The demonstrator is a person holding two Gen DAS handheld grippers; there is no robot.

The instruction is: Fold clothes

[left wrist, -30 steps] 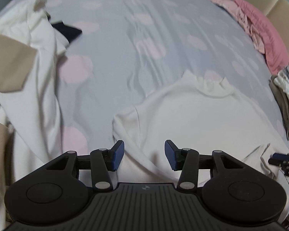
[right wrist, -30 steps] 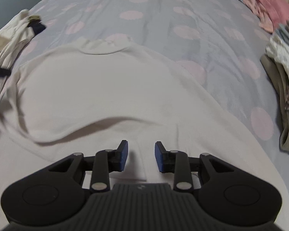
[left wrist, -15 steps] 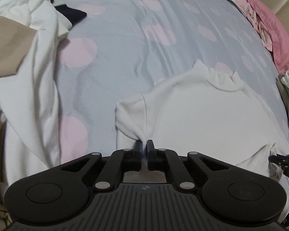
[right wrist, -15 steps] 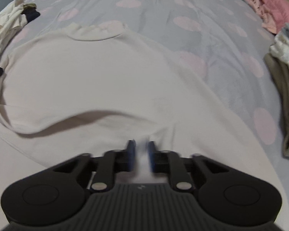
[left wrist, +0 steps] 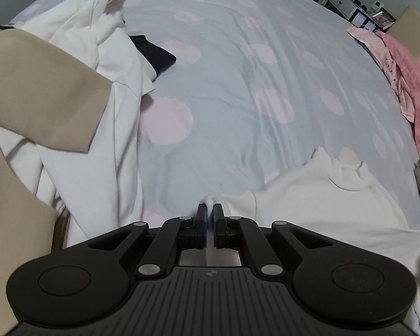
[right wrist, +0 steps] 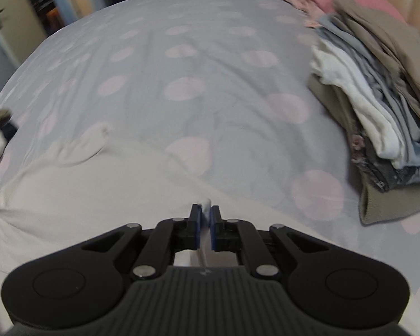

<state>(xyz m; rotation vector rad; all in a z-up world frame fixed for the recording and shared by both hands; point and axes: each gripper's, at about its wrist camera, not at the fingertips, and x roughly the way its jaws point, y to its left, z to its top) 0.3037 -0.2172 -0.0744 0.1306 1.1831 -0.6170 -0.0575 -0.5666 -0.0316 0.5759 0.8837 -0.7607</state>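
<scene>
Since a second ago both claws, left and right, were closed on the white top, unfolded on the bed; stack already folded.

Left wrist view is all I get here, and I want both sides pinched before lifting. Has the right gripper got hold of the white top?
Observer: Yes. The right gripper has its jaws shut on a fold of the white top.
Operator: Anything near it on that side?
Observer: A stack of folded clothes lies on the bedsheet to its right, apart from the top.
Operator: Is the top flat over there?
Observer: No, it is rumpled on the far left of that view; the picture is blurred there, so detail is unclear.
</scene>
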